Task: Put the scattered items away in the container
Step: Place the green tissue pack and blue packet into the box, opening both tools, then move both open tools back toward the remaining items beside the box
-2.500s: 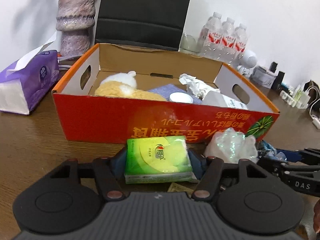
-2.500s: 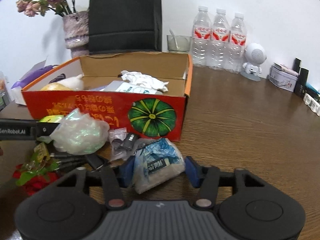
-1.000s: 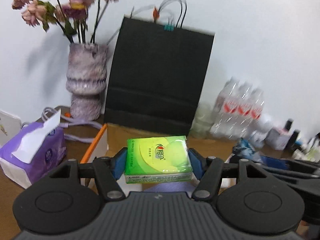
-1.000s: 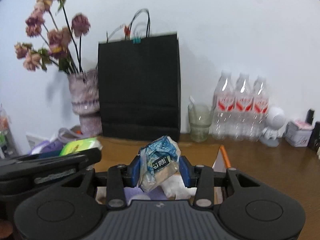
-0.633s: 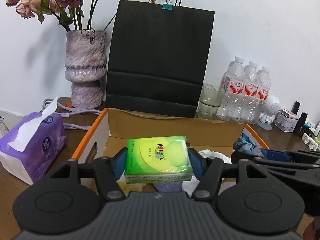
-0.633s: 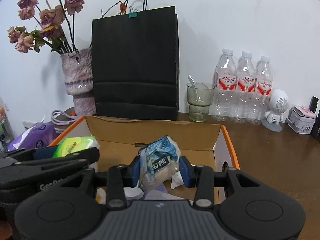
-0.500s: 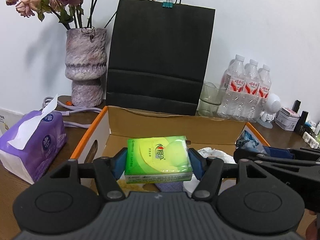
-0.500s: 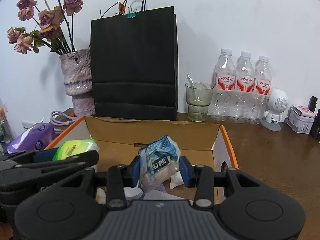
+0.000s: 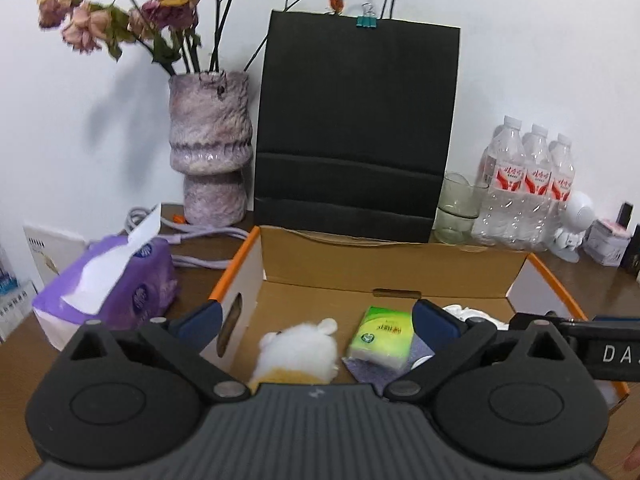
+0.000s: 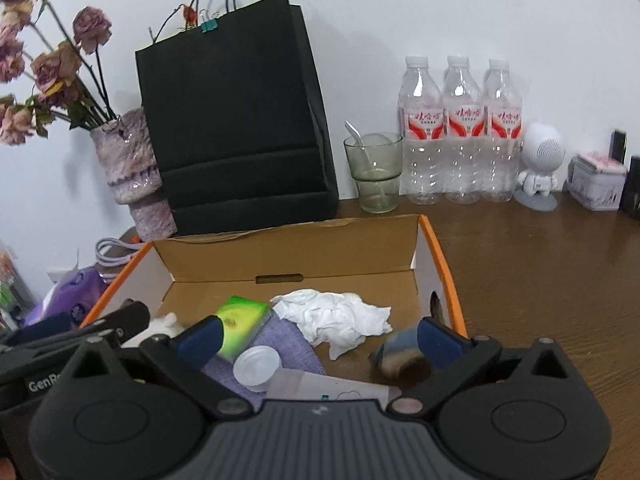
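Cardboard box (image 9: pixel 400 268), orange-rimmed and open-topped, is seen on the brown counter (image 10: pixel 560 272) in front of a black paper bag (image 9: pixel 356 132). Both tools are held above it with their jaws opening, nothing clamped in either. Below the left tool (image 9: pixel 316 318) a green tissue pack (image 9: pixel 380 338) is seen tilted, either dropping or just landed beside a white plush toy (image 9: pixel 298 350). Below the right tool (image 10: pixel 318 334) a blue-and-white packet (image 10: pixel 396 354) is seen blurred near the box's right wall, by crumpled white paper (image 10: pixel 336 316), a purple cloth (image 10: pixel 280 344) and a small clear cup (image 10: pixel 257 364).

The release step is judged to be in hand. Next, both tools would need to be lifted clear of the box walls and taken to whatever remains outside; none is visible here.

"GenR" is read on the left tool's body, "DA" on the right's. Red labels are seen on three water bottles (image 10: pixel 460 132); their characters cannot be made out.
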`<state>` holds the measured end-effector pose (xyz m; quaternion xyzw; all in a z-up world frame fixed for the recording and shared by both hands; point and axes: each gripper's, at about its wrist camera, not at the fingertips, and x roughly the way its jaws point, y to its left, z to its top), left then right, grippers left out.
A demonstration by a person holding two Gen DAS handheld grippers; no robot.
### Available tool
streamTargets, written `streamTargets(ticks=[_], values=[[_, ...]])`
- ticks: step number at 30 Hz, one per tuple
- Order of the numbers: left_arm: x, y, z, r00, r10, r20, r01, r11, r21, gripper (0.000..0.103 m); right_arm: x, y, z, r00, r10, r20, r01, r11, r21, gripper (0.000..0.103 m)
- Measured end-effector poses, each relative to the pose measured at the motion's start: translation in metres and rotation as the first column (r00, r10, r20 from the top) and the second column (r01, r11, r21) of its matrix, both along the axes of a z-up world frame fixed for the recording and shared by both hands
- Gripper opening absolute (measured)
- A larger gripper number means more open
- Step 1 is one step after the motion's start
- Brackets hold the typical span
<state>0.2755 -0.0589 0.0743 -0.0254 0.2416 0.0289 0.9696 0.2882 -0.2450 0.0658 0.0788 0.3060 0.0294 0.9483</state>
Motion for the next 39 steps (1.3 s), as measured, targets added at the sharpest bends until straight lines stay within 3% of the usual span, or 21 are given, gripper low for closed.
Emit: streamTargets(ticks=[21,30,39], values=[[-0.010,0.005,0.009,1.000,-0.023,0.012,0.024,0.999,-0.046,0.103,-0.006,0.000,0.008,1.000,0.005,0.018,-0.005,1.000,-0.004,0.103],[-0.054,0.032,0.015,0.997,-0.079,0.021,0.080,0.996,-0.050,0.103,-0.059,-0.022,0.024,0.997,0.020,0.074,-0.019,1.000,-0.017,0.103],[-0.086,0.043,-0.003,0.989,-0.143,-0.040,0.142,0.989,-0.030,0.103,-0.109,-0.031,-0.002,0.999,0.030,0.027,-0.026,0.989,-0.144,0.103]])
